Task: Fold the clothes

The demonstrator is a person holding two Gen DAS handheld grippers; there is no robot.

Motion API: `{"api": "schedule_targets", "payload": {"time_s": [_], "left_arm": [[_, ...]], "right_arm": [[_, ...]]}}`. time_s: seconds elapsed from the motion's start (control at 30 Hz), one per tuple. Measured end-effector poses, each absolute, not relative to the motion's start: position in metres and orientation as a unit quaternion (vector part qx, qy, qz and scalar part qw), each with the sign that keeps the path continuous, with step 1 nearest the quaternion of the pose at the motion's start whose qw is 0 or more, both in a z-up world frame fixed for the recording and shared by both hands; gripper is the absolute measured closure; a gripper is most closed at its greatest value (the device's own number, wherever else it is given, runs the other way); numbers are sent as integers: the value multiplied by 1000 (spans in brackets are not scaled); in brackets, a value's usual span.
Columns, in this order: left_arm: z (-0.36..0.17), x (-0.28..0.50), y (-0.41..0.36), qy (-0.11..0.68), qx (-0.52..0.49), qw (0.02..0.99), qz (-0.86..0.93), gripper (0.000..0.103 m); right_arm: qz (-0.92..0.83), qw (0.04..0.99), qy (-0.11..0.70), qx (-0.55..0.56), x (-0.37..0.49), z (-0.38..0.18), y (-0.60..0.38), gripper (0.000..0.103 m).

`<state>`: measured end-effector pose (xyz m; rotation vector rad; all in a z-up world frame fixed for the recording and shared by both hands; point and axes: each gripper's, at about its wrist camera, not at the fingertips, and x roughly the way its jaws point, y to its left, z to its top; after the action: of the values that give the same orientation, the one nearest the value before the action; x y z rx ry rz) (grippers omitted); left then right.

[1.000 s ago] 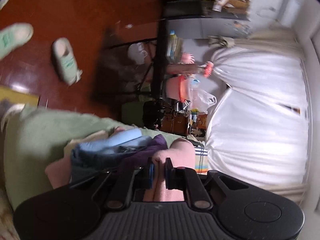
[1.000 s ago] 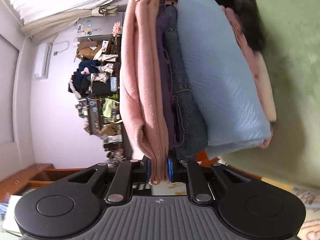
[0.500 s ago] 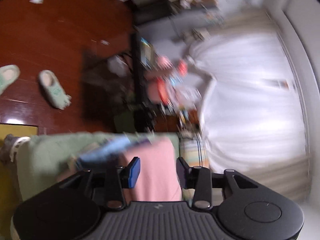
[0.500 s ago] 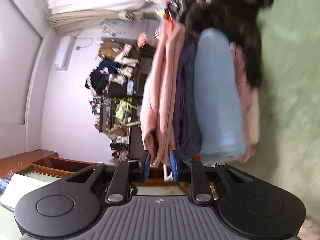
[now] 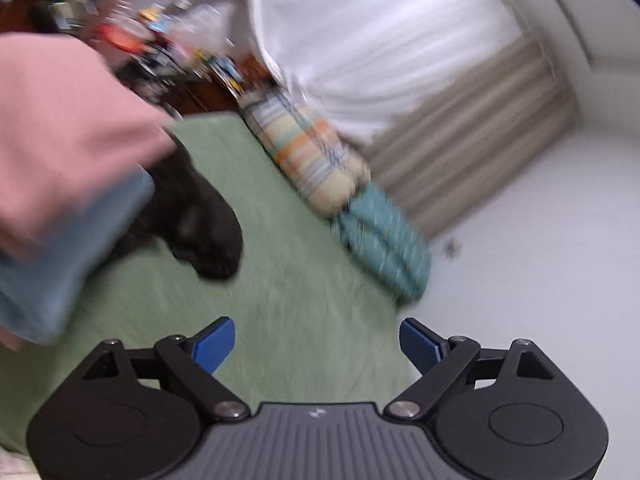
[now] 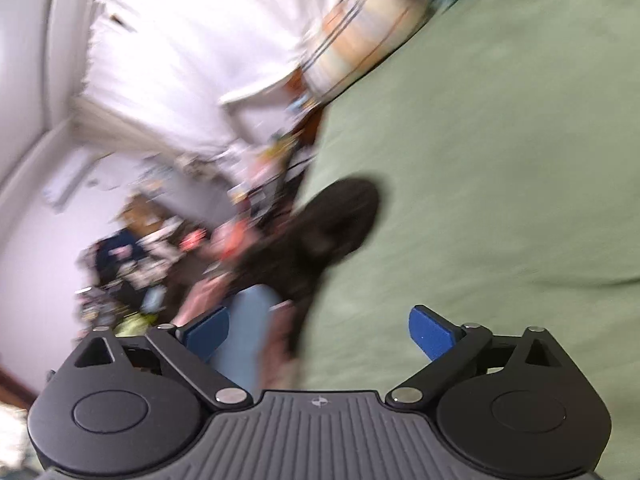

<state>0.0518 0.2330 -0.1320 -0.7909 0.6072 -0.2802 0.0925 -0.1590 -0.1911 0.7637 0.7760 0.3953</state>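
**A:** Left tool (image 5: 316, 342) was spread wide, blue pads far apart, gripping nothing at all. Only green bedspread (image 5: 280, 288) showed between them.

**B:** Same on the other side: right tool (image 6: 318, 334) was gaping too, with nothing clamped. The lower end of the stack sat just ahead of its left pad, though the blur made it hard to say whether anything touched.

**A:** And the clothes? In the left view the folded stack (image 5: 60, 168) filled the left edge, pink garment (image 5: 64, 120) on top, light blue one (image 5: 52, 264) beneath it.

**B:** It rested on the bed, I'd say, so both tools could let go. A neat pile keeps its folds without being held.

**A:** The dark garment (image 5: 192, 220) lay against the stack, spilling onto the bedspread. It looked loose, not folded.

**B:** It showed in the right view as well (image 6: 320, 236), just beyond the pile. My guess was it came next, which would explain the open jaws.

**A:** Further out, a striped bolster (image 5: 308, 152) and a teal cushion (image 5: 384, 248) lined the bed's far edge, well apart from the pile.

**B:** White curtains (image 5: 380, 40) were behind them. Everything was smeared, so finer detail was beyond telling.
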Motion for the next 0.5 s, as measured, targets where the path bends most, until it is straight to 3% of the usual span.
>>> {"api": "schedule_targets", "payload": {"time_s": [0.1,0.3,0.5], "left_arm": [[-151,73,167,318,-353,864,-168,7],[-175,95,34,362,-245,871,-225,6],[-162,88,-21,408,-177,867,-224,8]], "right_arm": [[132,874,362,296,79,-195,-193,0],[-25,918,361,162,53,-207,-245,1],[-136,929,343,39,25,-184,-244,1]]}}
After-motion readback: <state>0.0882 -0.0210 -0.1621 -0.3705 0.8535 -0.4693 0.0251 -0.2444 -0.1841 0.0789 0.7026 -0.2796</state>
